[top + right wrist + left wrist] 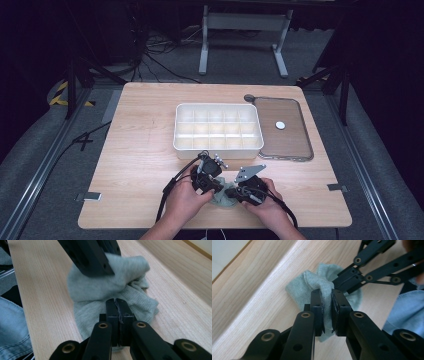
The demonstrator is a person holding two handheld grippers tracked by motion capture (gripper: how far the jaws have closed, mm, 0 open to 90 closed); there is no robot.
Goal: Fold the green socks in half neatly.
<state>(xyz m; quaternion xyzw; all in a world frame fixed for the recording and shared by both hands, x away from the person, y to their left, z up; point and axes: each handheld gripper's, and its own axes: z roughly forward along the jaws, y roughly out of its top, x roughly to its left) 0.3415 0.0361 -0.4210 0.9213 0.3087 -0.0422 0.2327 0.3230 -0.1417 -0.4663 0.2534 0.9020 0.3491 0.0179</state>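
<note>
both grippers pinch the pale green sock (322, 287) at the near edge of the table (140, 150), the left gripper (327, 296) clamped on a raised fold and the right gripper (116, 305) nearly shut on thin fabric, seemingly to fold or bunch it between them.

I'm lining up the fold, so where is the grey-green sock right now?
The sock lies bunched at the table's near edge in the high view, pinched between the left hand-held gripper and right hand-held gripper, in front of the compartment box.
</note>
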